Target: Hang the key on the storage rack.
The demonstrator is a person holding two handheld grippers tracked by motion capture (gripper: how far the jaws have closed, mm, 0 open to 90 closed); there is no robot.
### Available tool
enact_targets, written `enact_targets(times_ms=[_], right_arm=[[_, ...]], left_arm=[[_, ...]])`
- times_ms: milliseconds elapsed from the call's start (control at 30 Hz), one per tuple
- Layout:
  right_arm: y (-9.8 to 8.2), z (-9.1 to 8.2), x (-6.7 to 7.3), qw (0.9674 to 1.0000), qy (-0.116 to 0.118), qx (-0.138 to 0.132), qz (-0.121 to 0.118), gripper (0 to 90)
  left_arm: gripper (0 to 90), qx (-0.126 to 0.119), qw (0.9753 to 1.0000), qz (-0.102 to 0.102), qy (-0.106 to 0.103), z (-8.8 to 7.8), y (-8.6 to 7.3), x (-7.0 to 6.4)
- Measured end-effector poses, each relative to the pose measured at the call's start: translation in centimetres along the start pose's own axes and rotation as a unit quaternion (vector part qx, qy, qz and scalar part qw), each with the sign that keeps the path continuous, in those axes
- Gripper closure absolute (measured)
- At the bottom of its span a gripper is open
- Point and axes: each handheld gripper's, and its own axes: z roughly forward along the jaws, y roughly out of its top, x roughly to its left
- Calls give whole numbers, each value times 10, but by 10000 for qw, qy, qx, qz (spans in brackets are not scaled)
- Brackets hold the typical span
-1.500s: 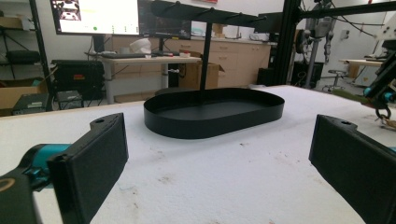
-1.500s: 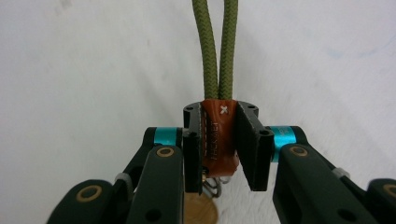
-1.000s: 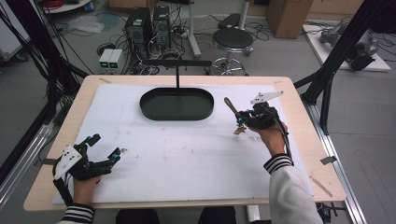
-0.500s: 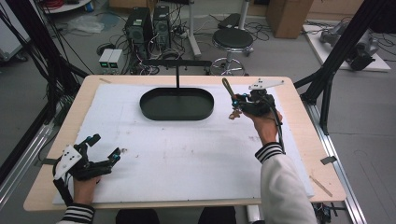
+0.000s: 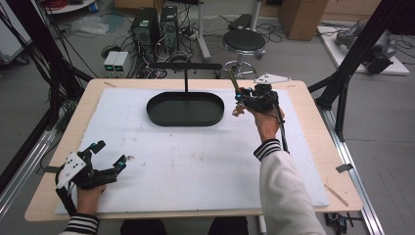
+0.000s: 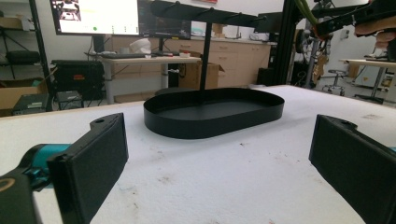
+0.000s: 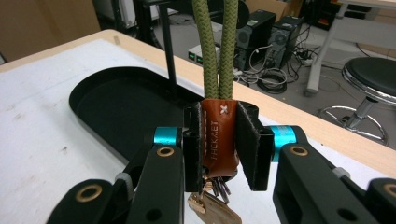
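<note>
From my remote seat, I see a light wooden table (image 5: 313,127) with bare wood showing as a border on all sides. A white foam mat (image 5: 195,161) lies flat on it and covers nearly the whole top; its surface carries small brownish specks and scuffs. At about twelve o'clock on the mat sits a black oval tray (image 5: 185,109), low-walled, its long axis running nine to three. A thin black post (image 5: 186,81) rises at the tray's far edge and bears a black crossbar (image 5: 185,65). The left gripper (image 5: 105,166) rests on the mat near eight o'clock, close to the near edge, jaws standing wide apart.
</note>
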Motion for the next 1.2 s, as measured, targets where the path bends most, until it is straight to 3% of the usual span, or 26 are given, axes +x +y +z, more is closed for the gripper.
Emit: enact_targets(times_ms=[567, 1200], right_arm=[[23, 36, 13, 9999, -126, -21, -48, 730], [19, 59, 20, 9995, -292, 102, -24, 730]], left_arm=[[49, 0, 10000, -11, -3, 0, 0, 0], [49, 6, 10000, -11, 1, 0, 0, 1]])
